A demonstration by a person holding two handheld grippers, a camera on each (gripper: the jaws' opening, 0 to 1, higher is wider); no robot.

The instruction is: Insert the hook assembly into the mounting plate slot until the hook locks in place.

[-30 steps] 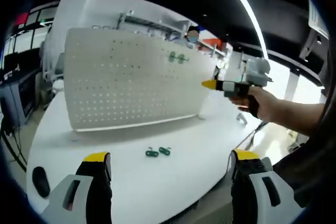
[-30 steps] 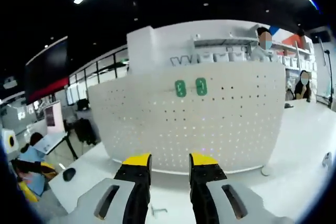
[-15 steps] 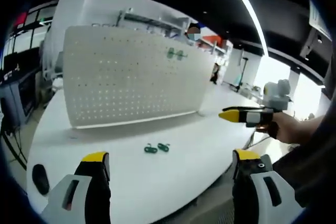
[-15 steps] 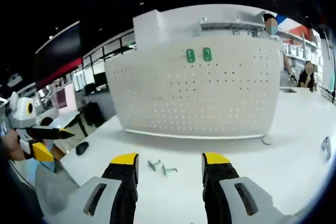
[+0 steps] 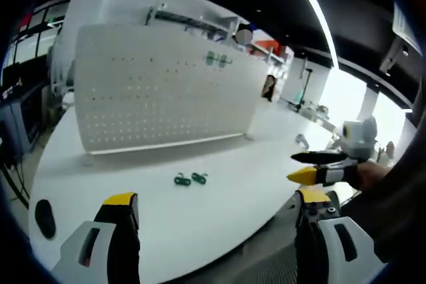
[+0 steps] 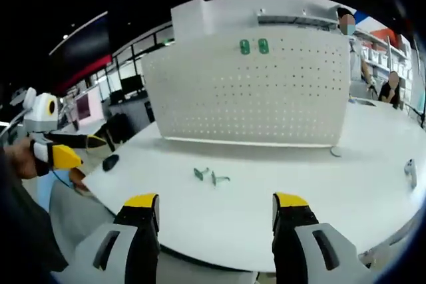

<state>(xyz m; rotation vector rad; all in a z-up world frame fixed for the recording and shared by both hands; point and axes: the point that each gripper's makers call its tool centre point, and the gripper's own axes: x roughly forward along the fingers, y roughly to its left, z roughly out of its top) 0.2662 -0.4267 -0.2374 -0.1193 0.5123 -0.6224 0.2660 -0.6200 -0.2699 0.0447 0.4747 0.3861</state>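
Left hand-held gripper (image 5: 213,207) held low over the near edge of the white tabletop (image 5: 219,211), jaws spread wide, nothing between them. Right hand-held gripper (image 6: 216,207) likewise at the tabletop's near edge, jaws spread wide and empty; also seen at the right of the left gripper view, yellow-tipped, gripped in a person's hand (image 5: 367,174).

Two small green hook pieces (image 5: 190,179) lying loose on the tabletop, just beside each other, in front of the pegboard and apart from it. Same pair seen in the right gripper view between the jaws' line of sight and the board; exact shape too small to confirm.

White perforated mounting plate (image 6: 249,91) standing upright on the tabletop, well behind the loose pieces. Two green hooks (image 6: 254,46) already seated side by side near its top edge; also visible near the top of the board in the left gripper view.

Dark oval object, apparently a mouse (image 6: 110,161), resting on the tabletop toward the left edge, well apart from the hook pieces. People standing in the background beyond the board, right side.
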